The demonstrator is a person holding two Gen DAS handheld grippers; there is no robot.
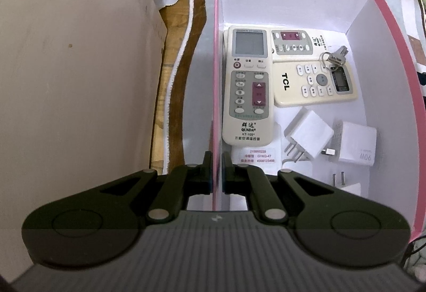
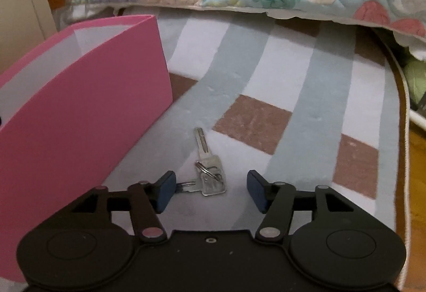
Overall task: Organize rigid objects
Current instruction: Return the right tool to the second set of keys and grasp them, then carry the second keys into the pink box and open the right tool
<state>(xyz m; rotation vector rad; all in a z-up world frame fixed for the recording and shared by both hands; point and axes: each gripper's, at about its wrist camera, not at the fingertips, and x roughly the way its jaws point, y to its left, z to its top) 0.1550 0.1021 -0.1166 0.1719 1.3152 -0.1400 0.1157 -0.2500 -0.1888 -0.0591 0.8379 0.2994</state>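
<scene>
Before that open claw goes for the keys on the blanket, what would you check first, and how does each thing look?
1. Right gripper open wide enough: ok, its pads stand well apart.
2. Keys between the pads: ok, though one key's tip lies right by the left-hand pad.
3. Keys lying free on the blanket: ok, nothing covers them.
4. Left gripper steadying the pink box: ok, shut on its wall.
5. Room in the box: ok, bare floor shows beside the remotes and chargers.
6. Pads low enough to grip: cannot tell.
</scene>
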